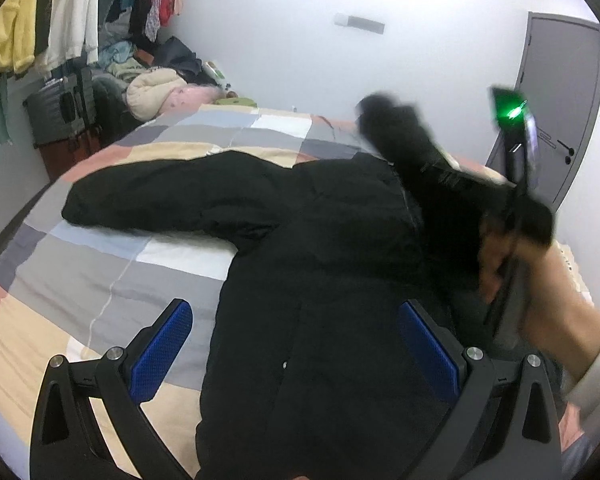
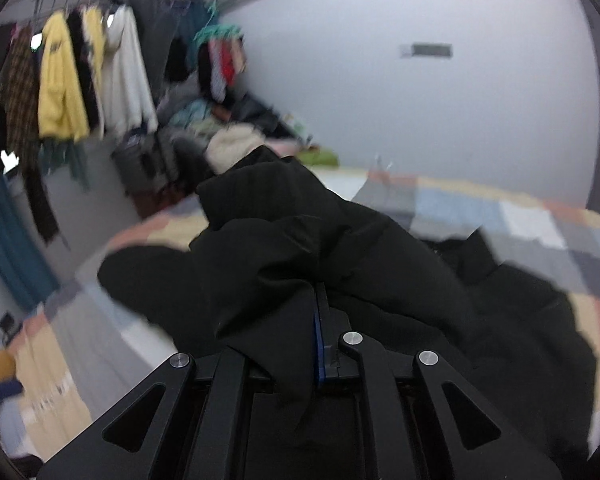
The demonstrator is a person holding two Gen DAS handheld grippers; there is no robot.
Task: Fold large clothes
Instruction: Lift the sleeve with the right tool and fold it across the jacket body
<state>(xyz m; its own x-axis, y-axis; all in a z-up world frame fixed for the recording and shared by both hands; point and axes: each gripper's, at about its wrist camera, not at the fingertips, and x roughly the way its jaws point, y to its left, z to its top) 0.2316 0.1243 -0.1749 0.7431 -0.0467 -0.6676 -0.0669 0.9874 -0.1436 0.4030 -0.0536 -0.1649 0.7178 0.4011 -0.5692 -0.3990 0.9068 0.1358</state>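
A large black jacket (image 1: pixel 320 240) lies spread on the bed (image 1: pixel 100 248) with its checked cover, one sleeve stretched out flat (matte, thick fabric). The left gripper (image 1: pixel 296 344) hovers with jaws wide apart; the right gripper (image 2: pixel 320 320) has its jaws clamped on a raised fold of the jacket.

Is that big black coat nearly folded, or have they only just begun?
Only just begun. The black coat already lies spread on the patchwork bedspread. In hand: the right tongs are shut on one sleeve, lifting it over the body. Left: the other sleeve, outstretched, and the body; the left tongs hang open.
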